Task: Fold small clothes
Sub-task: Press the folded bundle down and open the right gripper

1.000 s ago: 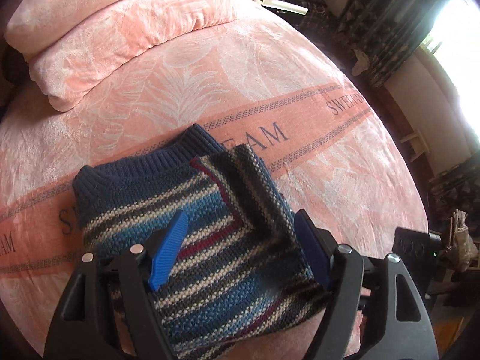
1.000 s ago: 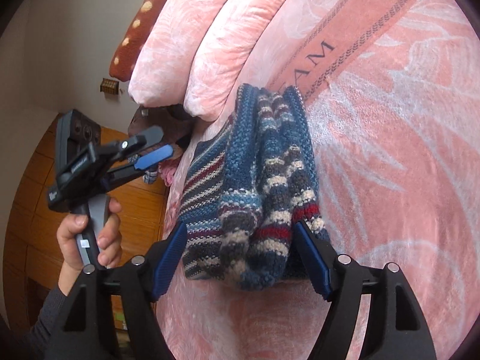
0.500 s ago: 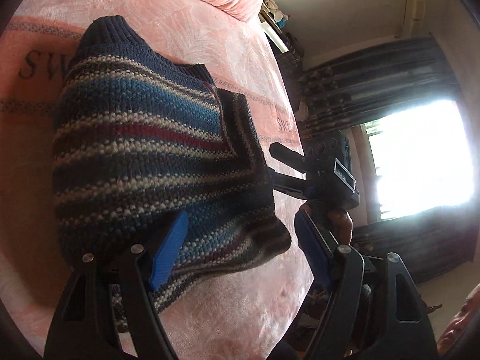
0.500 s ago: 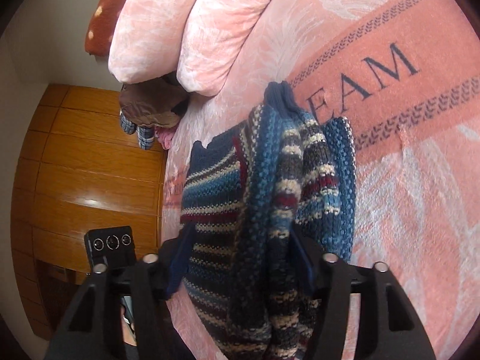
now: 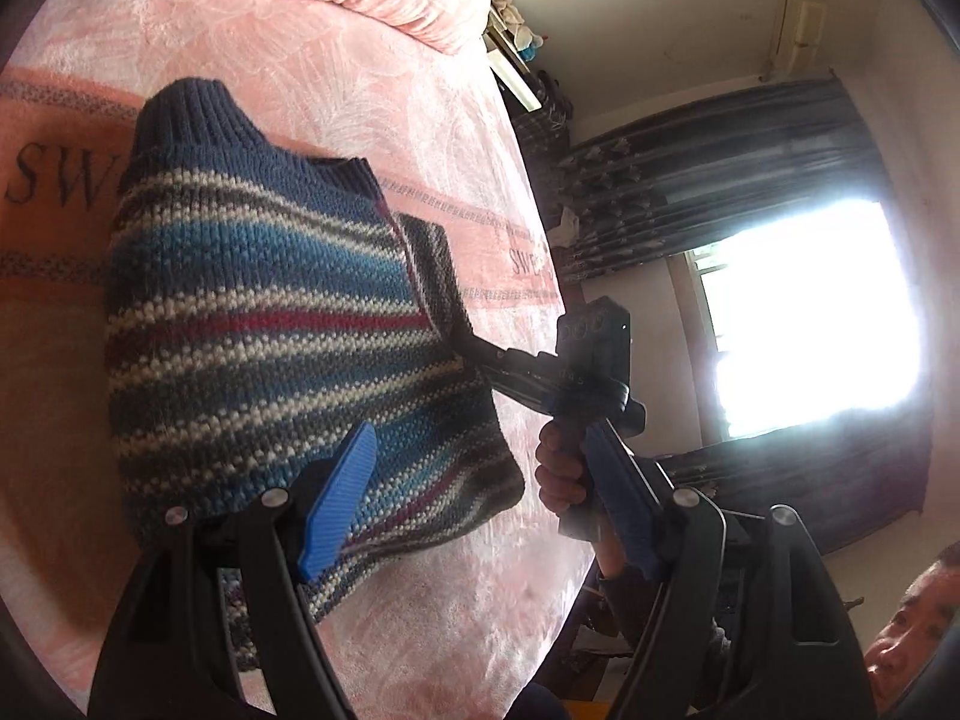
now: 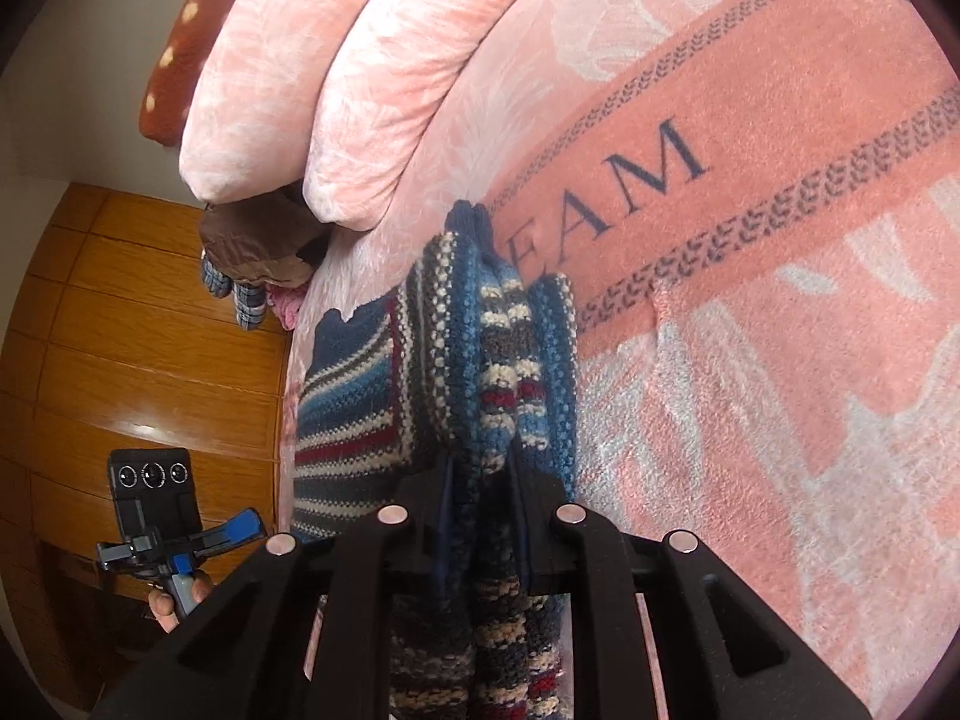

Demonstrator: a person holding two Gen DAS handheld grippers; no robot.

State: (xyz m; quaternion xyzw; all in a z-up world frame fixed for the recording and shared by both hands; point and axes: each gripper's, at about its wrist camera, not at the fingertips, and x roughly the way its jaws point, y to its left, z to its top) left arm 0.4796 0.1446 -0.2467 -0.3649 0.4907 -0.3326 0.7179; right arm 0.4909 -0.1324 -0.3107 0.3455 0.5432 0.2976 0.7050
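Right gripper (image 6: 477,480) has gone from spread a second ago to clenched on the thick folded edge of the striped sweater (image 6: 480,372); knit bunches between both fingers and runs back under the frame. Left gripper (image 5: 474,504) is released, fingers wide apart, nothing between them; one blue pad (image 5: 339,501) hovers over the sweater's near hem, the other sits off the bed edge. Its view has swung since a second ago: the right hand (image 5: 558,468) on its handle now shows past the far finger. Sweater lies folded on the pink blanket (image 6: 750,330), collar pointing away toward the pink pillows (image 6: 360,78). Bright window (image 5: 804,312) and dark curtains beyond.
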